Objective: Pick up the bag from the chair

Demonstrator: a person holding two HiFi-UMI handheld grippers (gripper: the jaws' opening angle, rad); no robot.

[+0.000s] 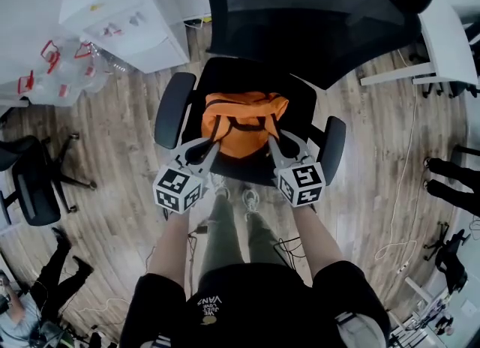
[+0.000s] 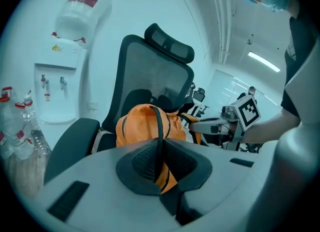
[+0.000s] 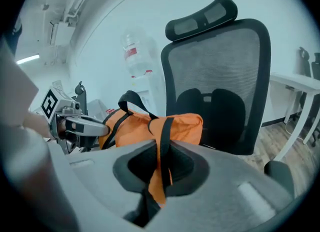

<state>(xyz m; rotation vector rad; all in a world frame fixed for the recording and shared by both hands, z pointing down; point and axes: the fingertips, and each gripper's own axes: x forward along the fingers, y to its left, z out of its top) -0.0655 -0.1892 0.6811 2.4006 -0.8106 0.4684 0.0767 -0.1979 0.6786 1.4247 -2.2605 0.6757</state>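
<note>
Lifting off the chair [image 1: 315,24]: the orange bag [image 1: 240,125] sits on its seat, against the backrest. I have the left gripper [image 1: 213,145] and right gripper [image 1: 274,139] each clamped on a black strap [image 2: 159,126]. I'd raise both evenly, straight up off the chair.

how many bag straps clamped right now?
2: left strap in the left gripper, right strap in the right gripper. More straps may be hidden.
</note>
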